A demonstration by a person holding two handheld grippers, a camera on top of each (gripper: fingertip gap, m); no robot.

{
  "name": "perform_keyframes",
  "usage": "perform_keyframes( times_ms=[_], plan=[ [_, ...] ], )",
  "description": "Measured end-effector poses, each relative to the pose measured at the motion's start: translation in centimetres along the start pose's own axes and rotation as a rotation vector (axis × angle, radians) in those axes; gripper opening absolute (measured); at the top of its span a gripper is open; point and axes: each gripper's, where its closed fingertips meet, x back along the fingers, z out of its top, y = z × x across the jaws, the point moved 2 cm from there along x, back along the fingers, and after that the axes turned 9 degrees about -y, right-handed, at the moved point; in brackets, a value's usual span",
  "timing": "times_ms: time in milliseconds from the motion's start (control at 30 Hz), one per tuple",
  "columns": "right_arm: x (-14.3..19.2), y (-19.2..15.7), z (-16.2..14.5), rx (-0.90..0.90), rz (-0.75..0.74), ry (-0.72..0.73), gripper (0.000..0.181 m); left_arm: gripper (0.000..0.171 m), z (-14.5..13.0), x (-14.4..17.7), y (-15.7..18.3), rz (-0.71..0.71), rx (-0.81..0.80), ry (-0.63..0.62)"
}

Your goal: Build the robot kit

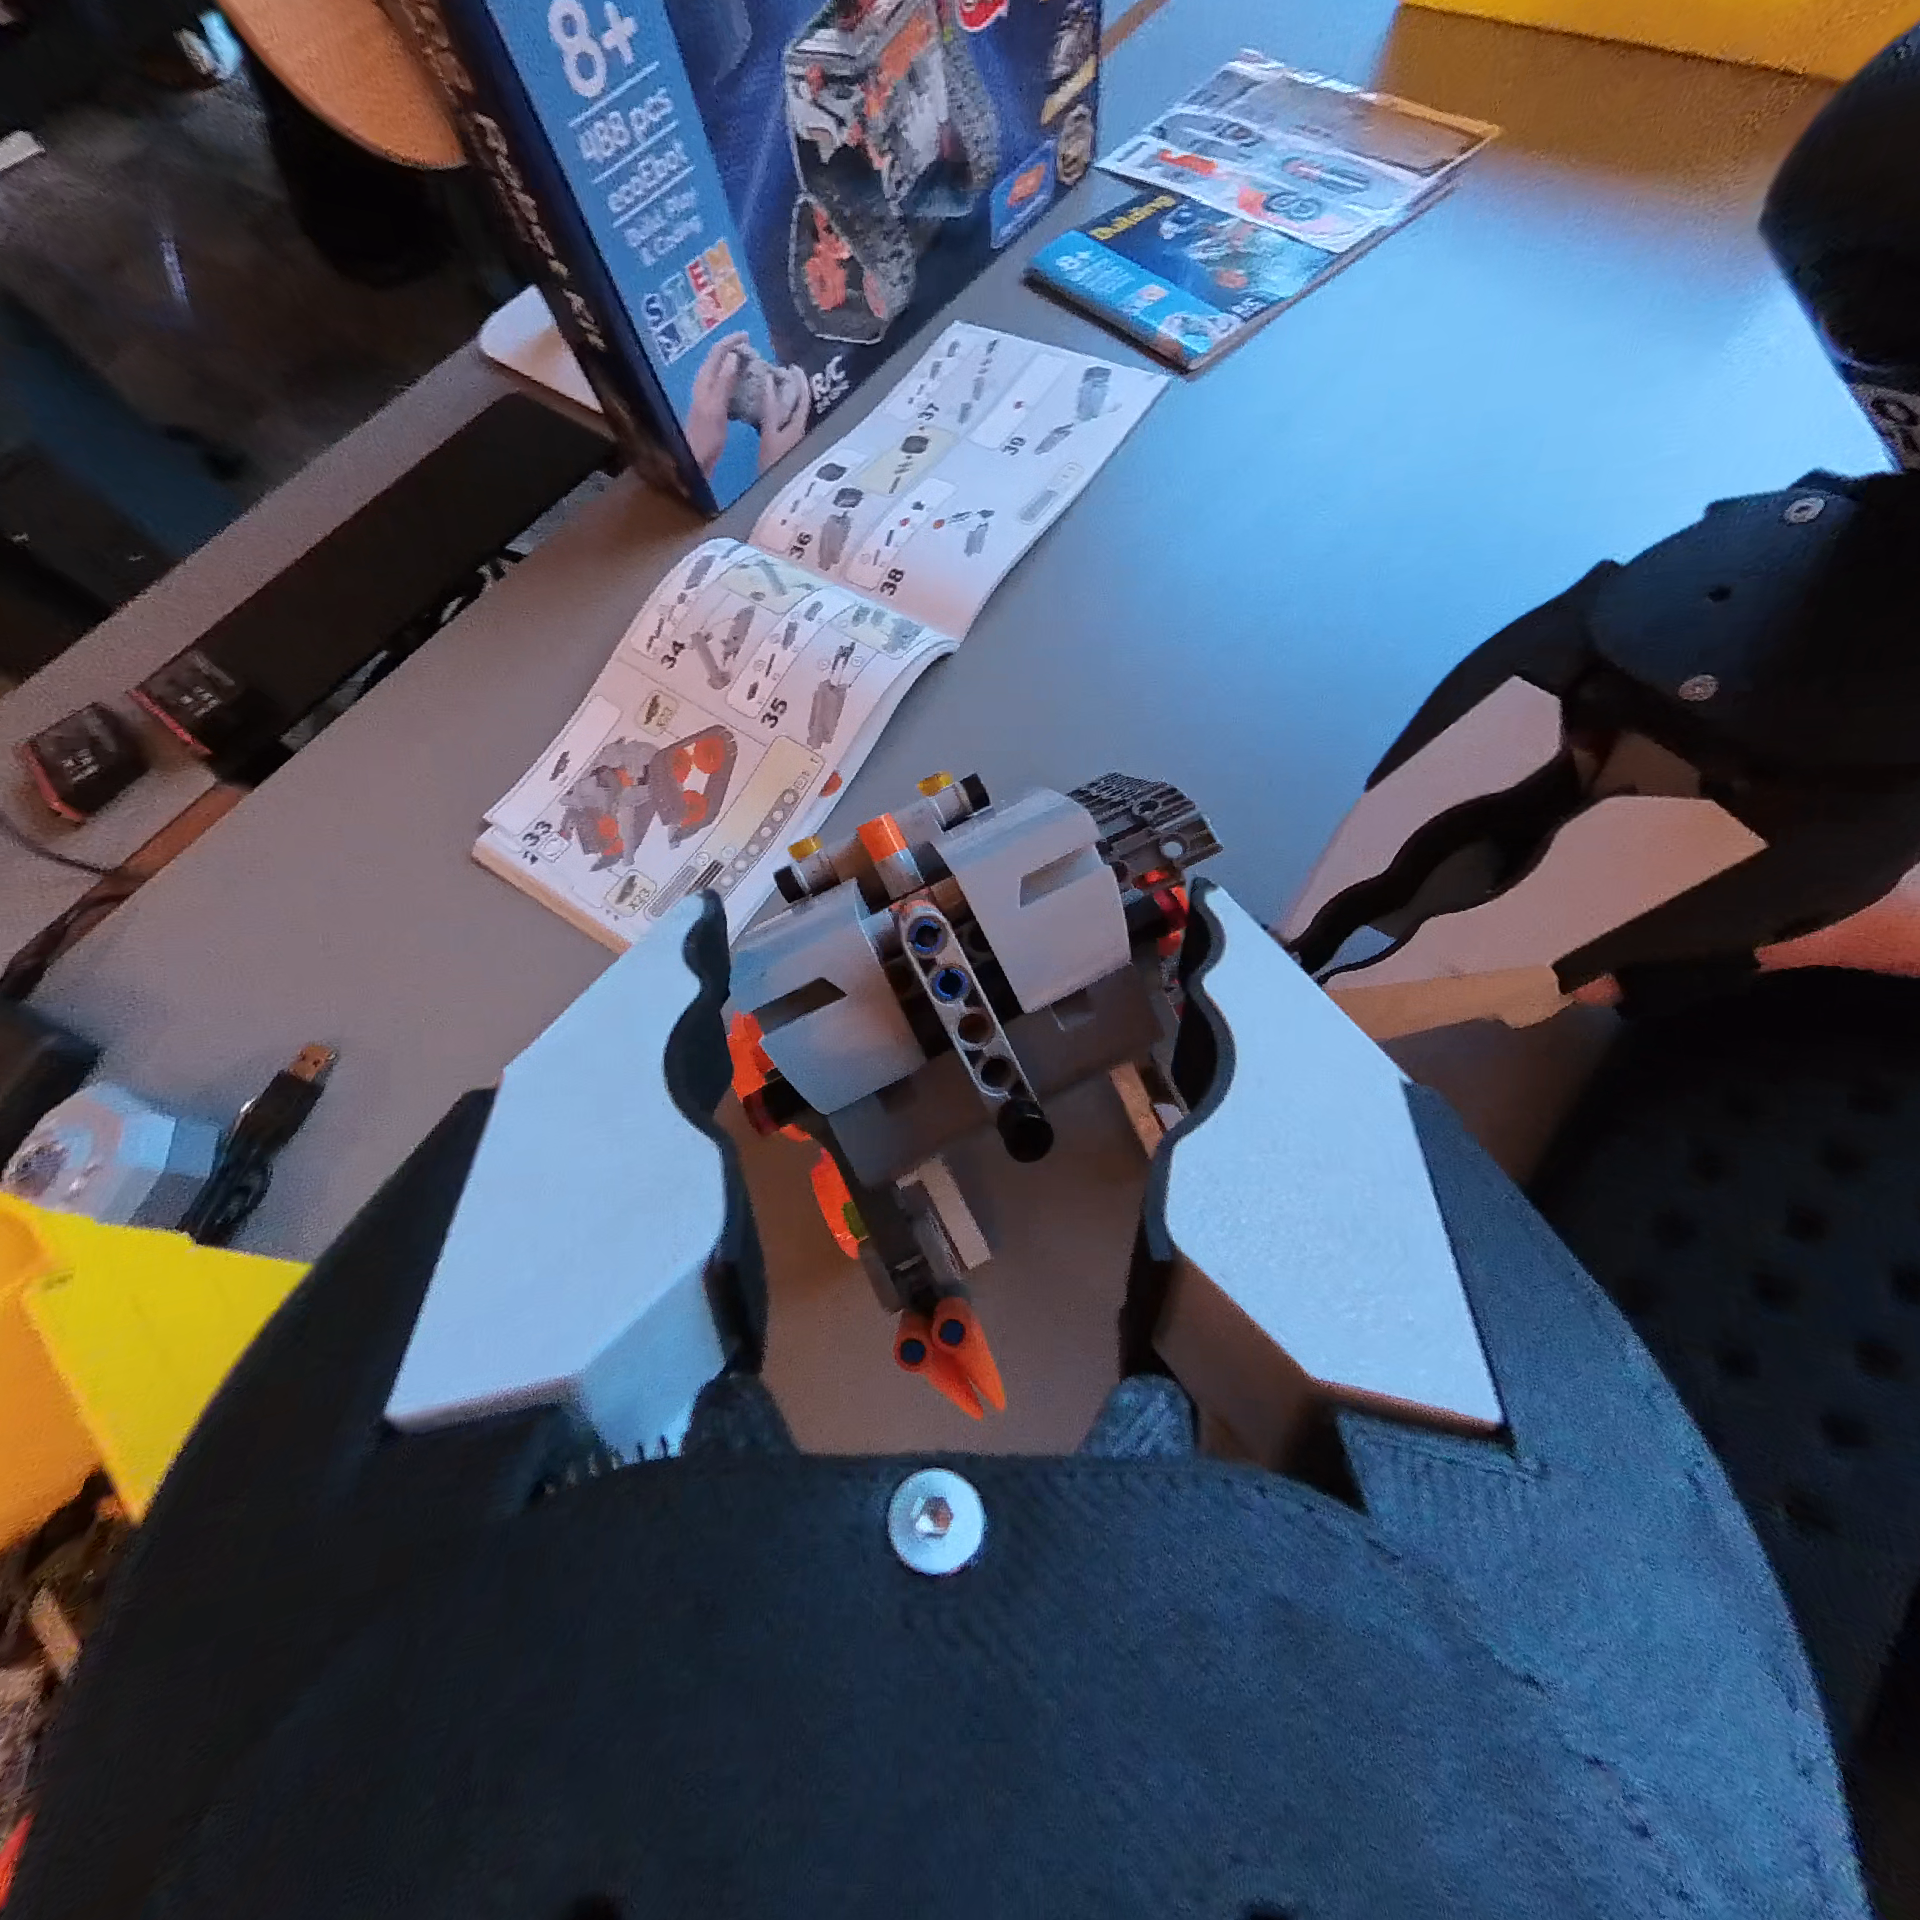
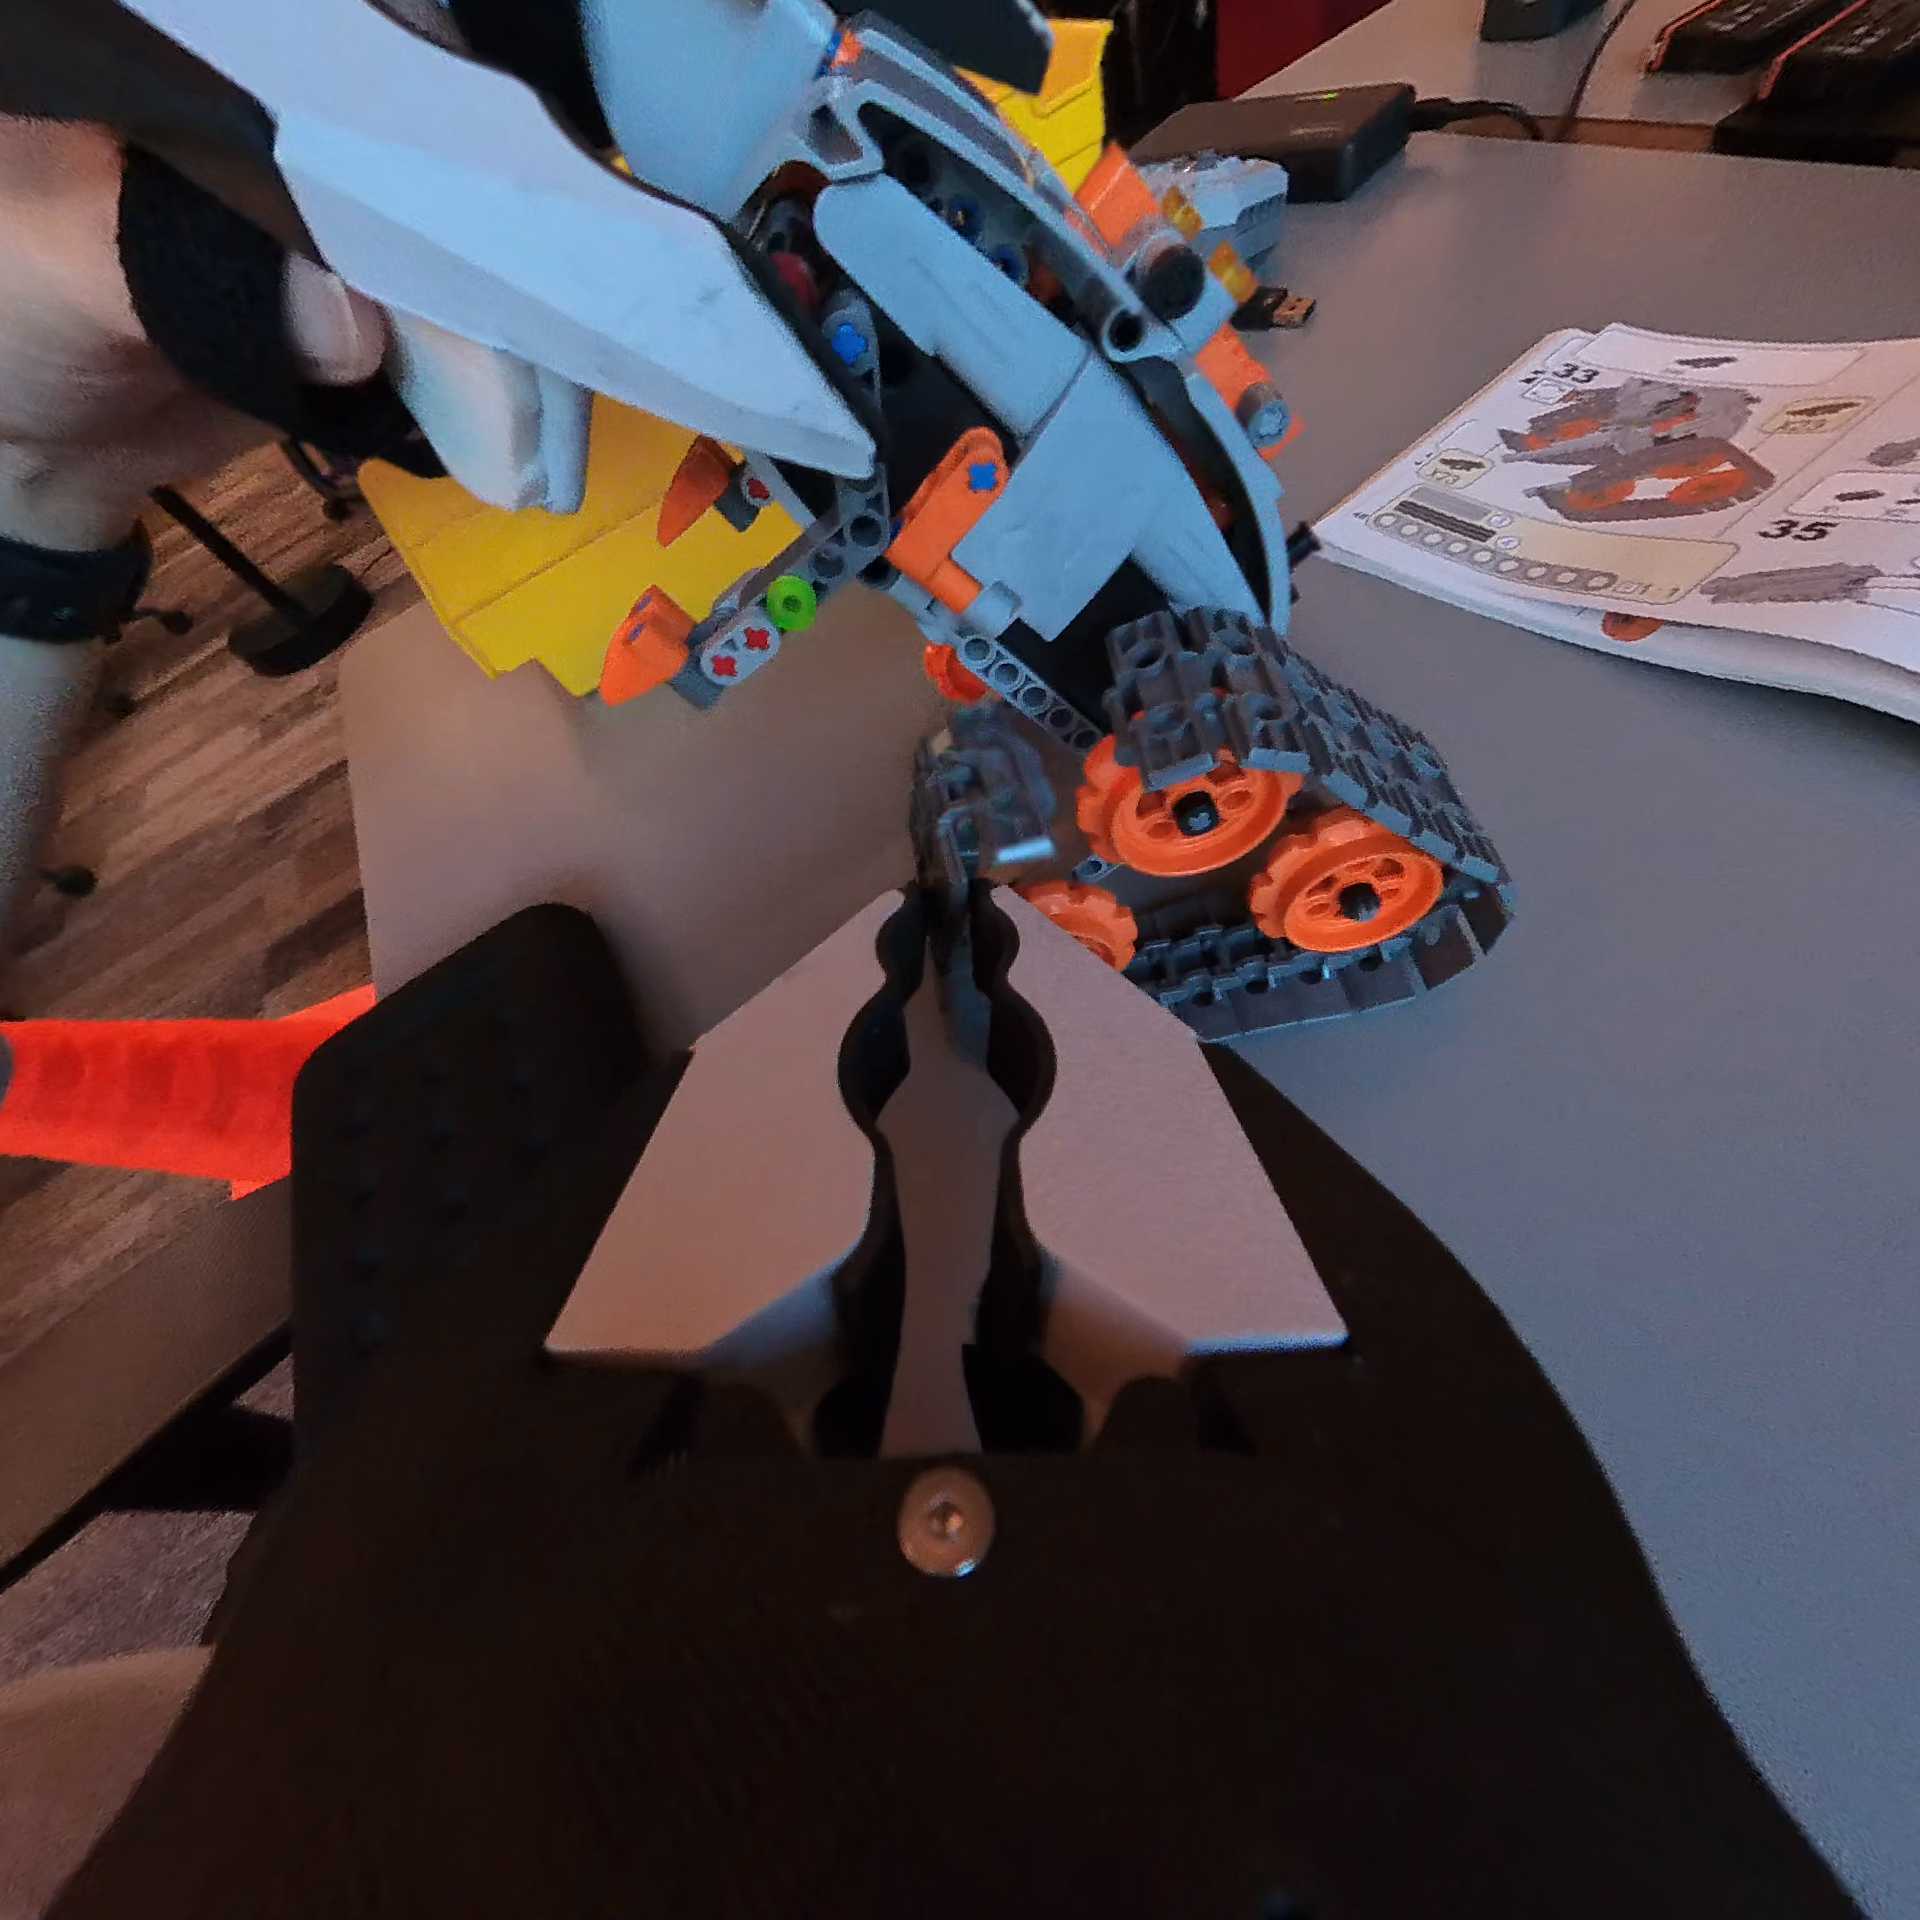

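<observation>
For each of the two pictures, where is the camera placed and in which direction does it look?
Left wrist view: sits on the left claw, looking forward and down at the grey-and-orange brick-built tracked vehicle it grips; the right claw shows at right.
Right wrist view: sits on the right claw, looking at the vehicle's dark grey track it pinches; a hand shows at left.
Both share the vehicle, the open instruction booklet and the grey table.

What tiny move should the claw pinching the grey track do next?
Probably ease the loose grey track toward the orange wheels: the right claw pinches its hanging end, while the left claw holds the toy robot tilted.
</observation>
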Motion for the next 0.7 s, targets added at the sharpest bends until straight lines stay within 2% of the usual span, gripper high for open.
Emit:
perform_keyframes(
  times_ms=[33, 100, 233, 333, 400, 433, 500, 600, 700],
  plan=[
    [-0.1, 0.0, 0.0, -0.006, -0.008, 0.004, 0.006, 0.087, 0.1, 0.0, -0.2, -0.02, 0.003, 0.006],
    [-0.3, -0.1, 0.1, -0.02, -0.017, 0.014, 0.006, 0.105, 0.5, 0.5, -0.9, -0.002, 0.027, 0.056],
    [-0.3, 0.1, 0.2, -0.009, -0.038, 0.02, 0.006, 0.107, 0.2, 4.7, -0.9, 0.125, 0.119, 0.22],
    [-0.3, -0.1, 0.2, 0.014, -0.032, 0.017, 0.006, 0.095, -1.3, 8.1, 2.6, 0.235, 0.174, 0.293],
    [-0.3, -0.2, 0.2, 0.034, -0.035, 0.014, 0.006, 0.074, -2.0, 8.7, 7.0, 0.204, 0.163, 0.342],
    [-0.3, -0.2, 0.2, 0.04, -0.035, 0.013, 0.007, 0.068, -2.7, 8.3, 9.0, 0.184, 0.152, 0.321],
    [-0.3, -0.2, 0.1, 0.038, -0.028, 0.011, 0.007, 0.067, -4.9, 6.2, 11.5, 0.163, 0.155, 0.186],
    [-0.3, 0.0, 0.2, 0.03, -0.02, 0.004, 0.006, 0.064, -7.2, 3.0, 12.4, 0.231, 0.16, 0.027],
    [-0.3, 0.0, 0.2, 0.03, -0.017, -0.004, 0.006, 0.039, -7.8, 0.5, 12.0, 0.328, 0.129, -0.083]
  ],
)
